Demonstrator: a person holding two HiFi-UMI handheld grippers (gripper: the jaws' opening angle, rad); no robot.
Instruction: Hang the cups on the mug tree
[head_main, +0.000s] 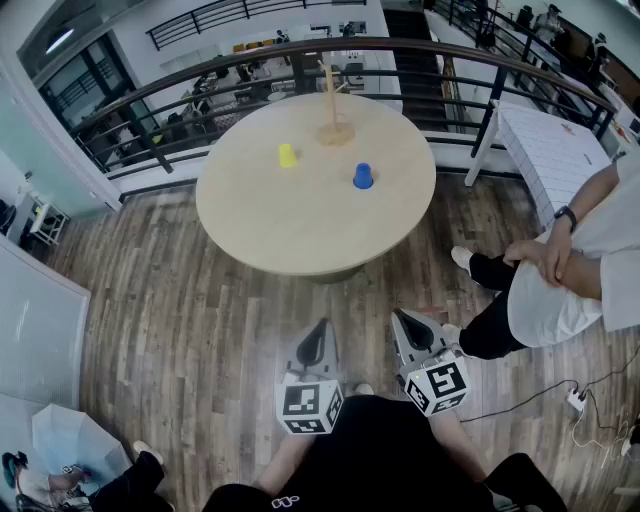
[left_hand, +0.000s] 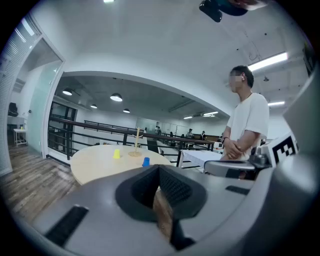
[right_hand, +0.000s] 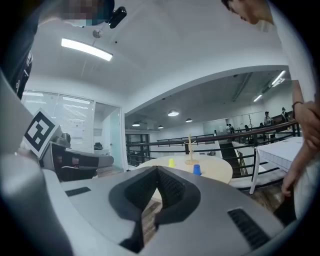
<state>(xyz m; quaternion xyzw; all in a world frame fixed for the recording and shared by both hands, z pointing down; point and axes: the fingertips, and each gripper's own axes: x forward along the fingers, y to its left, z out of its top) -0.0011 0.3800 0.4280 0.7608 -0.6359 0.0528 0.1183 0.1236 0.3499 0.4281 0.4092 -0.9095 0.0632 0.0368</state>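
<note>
Round wooden table (head_main: 300, 225), plank floor (head_main: 180, 330), balcony railing (head_main: 299, 72)

round pale wooden table (head_main: 300, 235): upper centre of head view | slim wooden mug tree (head_main: 335, 128): on table's far side | small yellow cup (head_main: 287, 155): on table, lower left of tree | small blue cup (head_main: 363, 176): on table, lower right of tree, apart from yellow cup

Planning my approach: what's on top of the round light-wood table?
A yellow cup, a blue cup and a wooden mug tree with nothing hung on it, all apart. The tabletop hides what lies beneath.
</note>
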